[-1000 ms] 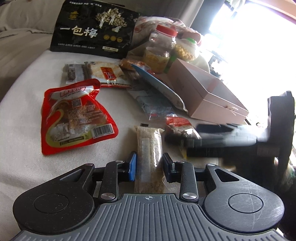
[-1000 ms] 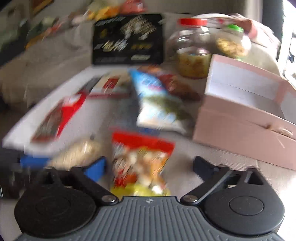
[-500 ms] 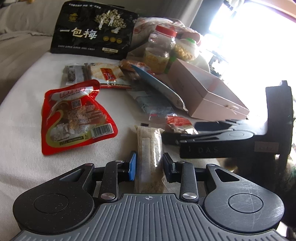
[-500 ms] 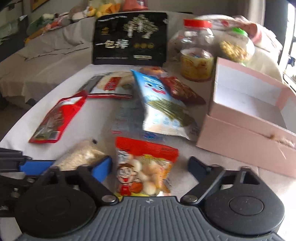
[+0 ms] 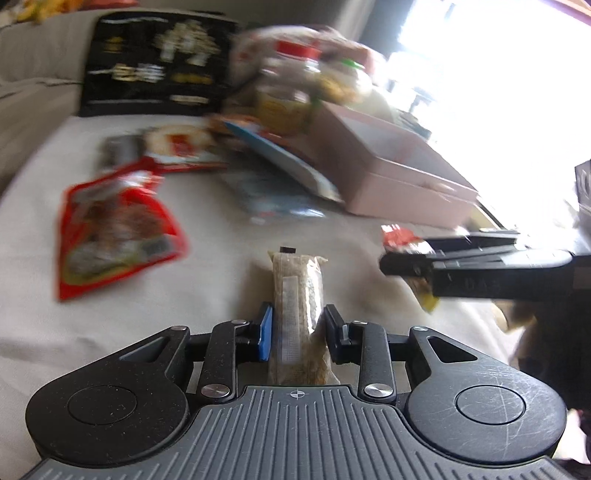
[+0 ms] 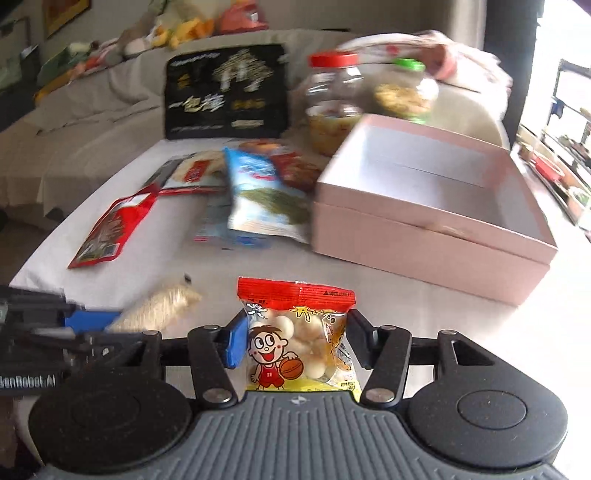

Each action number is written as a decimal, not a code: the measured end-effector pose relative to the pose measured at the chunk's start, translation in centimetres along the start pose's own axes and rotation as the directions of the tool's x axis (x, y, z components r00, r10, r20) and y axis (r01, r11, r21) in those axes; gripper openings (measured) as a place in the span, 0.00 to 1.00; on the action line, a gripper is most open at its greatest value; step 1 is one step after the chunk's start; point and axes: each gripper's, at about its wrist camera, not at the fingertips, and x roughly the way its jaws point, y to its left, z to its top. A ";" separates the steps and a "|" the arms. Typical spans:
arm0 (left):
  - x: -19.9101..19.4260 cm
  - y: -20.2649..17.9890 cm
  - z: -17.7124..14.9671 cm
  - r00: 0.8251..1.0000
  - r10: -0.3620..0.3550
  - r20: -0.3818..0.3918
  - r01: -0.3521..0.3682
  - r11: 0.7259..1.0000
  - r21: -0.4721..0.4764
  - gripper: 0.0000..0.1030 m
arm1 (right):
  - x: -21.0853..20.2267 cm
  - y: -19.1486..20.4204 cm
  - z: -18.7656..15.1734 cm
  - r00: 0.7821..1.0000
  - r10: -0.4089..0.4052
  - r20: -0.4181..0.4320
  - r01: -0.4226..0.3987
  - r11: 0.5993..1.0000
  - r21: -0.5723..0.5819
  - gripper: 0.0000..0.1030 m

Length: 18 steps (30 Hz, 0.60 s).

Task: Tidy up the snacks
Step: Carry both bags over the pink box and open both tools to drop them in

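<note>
a pale cloth-covered surface [image 6: 406, 295] fills the foreground. behind it stands a beige draped sofa [image 6: 92, 110]. along the sofa's top lie soft toys [image 6: 177, 27] in yellow, orange and green, blurred. a framed picture [image 6: 62, 14] hangs on the far wall, top left. at right, a bright window [image 5: 498, 92], overexposed.

black bag [image 6: 226, 92], far: "一包梅", blurred
left gripper [image 6: 92, 325] body, near left: "GenRobot.AI", partly cut off
small snack packet [image 6: 299, 343]: print too small to read

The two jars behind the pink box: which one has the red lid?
The taller clear jar, on the left; the shorter jar beside it has a green lid.
</note>
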 end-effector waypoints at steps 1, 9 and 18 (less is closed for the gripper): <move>0.2 -0.8 -0.1 1.000 -0.018 -0.010 0.018 1.000 0.019 0.32 | -0.6 -0.7 -0.3 1.000 -0.002 0.010 0.002 1.000 0.013 0.53; -0.2 -4.9 4.3 0.991 -0.122 0.058 0.118 0.990 0.075 0.32 | -6.5 -6.8 2.1 0.980 -0.092 0.176 0.077 0.993 0.091 0.53; 6.3 -8.1 17.7 0.981 -0.154 0.116 0.146 0.987 0.073 0.32 | -4.7 -13.7 11.5 0.948 -0.176 0.266 0.141 0.979 0.145 0.53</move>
